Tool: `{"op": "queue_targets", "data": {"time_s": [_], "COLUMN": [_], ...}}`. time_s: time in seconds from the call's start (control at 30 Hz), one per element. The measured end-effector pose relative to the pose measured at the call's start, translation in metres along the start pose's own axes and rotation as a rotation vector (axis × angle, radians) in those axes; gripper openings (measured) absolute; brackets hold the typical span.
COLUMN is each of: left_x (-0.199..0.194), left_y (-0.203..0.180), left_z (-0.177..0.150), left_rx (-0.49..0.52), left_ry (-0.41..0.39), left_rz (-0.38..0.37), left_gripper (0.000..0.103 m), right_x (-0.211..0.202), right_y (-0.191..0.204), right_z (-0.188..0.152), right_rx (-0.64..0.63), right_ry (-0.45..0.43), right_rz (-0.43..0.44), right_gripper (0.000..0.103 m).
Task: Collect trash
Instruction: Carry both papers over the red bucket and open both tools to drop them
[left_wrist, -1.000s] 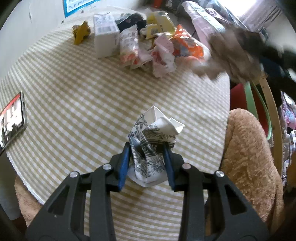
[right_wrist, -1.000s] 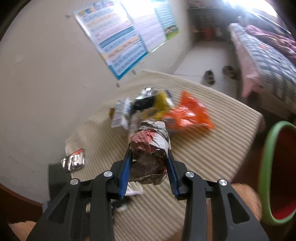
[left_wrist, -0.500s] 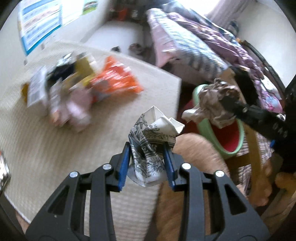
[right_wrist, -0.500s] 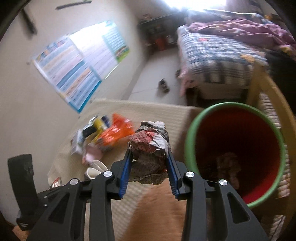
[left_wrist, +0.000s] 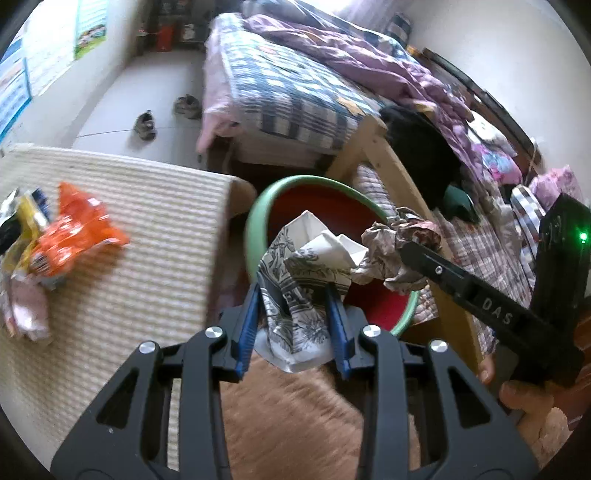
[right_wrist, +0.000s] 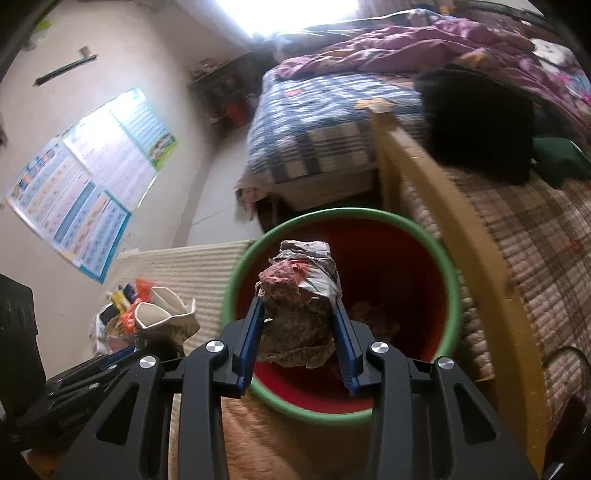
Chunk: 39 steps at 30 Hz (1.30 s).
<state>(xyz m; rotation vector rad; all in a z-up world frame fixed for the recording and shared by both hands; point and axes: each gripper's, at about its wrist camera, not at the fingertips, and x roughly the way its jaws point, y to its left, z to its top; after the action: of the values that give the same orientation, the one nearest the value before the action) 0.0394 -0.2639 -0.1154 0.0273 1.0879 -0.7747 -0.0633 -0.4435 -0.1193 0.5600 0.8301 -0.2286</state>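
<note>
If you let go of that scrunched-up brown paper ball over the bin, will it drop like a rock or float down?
Probably somewhere in between. The crumpled paper ball looks light, being thin creased paper, so it should fall softly. It seems squashy too: the right hand-held gripper pinches it between its blue pads. It hangs over the red bin, so it likely lands inside without bouncing.

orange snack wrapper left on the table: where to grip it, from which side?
Take the orange wrapper by its free pointed corner that juts toward the bin, coming from above on that side. It lies flat and crinkled on the striped tablecloth, and its other side butts against the yellow packet and pink scrap. A judgement only: the view is blurred.
</note>
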Motion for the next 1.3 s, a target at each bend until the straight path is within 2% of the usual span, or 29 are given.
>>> {"op": "queue_targets", "data": {"time_s": [0.33, 0.37, 0.4, 0.47, 0.63, 0.77, 0.9, 1.03, 1.13, 1.23, 1.3], "left_x": [0.025, 0.025, 0.026, 0.023, 0.015, 0.002, -0.017, -0.044, -0.071, -0.088, -0.093], "left_y": [-0.032, -0.032, -0.030, -0.025, -0.009, 0.010, 0.047, 0.106, 0.171, 0.226, 0.256], "left_z": [0.004, 0.005, 0.005, 0.005, 0.003, -0.004, -0.015, -0.021, -0.028, -0.031, -0.034], "left_rx": [0.059, 0.055, 0.045, 0.023, -0.023, -0.040, -0.068, -0.170, -0.304, -0.408, -0.470], "left_ry": [0.038, 0.037, 0.036, 0.016, 0.005, -0.018, -0.040, -0.084, -0.127, -0.136, -0.127], "left_rz": [-0.024, -0.025, -0.025, -0.027, -0.009, 0.035, 0.132, 0.248, 0.384, 0.497, 0.542], "left_gripper": [0.034, 0.038, 0.051, 0.059, 0.059, 0.062, 0.065, 0.065, 0.065, 0.065, 0.065], "right_x": [-0.007, -0.006, -0.006, -0.007, -0.006, -0.002, 0.004, 0.012, 0.018, 0.024, 0.027], "right_y": [-0.028, -0.029, -0.030, -0.031, -0.027, -0.020, -0.007, 0.008, 0.021, 0.034, 0.041], "right_z": [0.000, 0.000, 0.000, -0.002, -0.001, -0.002, -0.006, -0.010, -0.013, -0.018, -0.019], "right_rx": [0.053, 0.059, 0.069, 0.088, 0.084, 0.072, 0.053, 0.022, -0.008, -0.035, -0.048], "right_ry": [-0.012, -0.011, -0.012, -0.016, -0.015, -0.002, 0.018, 0.043, 0.060, 0.077, 0.087], "right_rz": [-0.041, -0.045, -0.049, -0.042, -0.042, -0.034, -0.020, -0.003, 0.007, 0.015, 0.018], "right_gripper": [0.038, 0.040, 0.043, 0.049, 0.052, 0.053, 0.053, 0.054, 0.054, 0.054, 0.054]}}
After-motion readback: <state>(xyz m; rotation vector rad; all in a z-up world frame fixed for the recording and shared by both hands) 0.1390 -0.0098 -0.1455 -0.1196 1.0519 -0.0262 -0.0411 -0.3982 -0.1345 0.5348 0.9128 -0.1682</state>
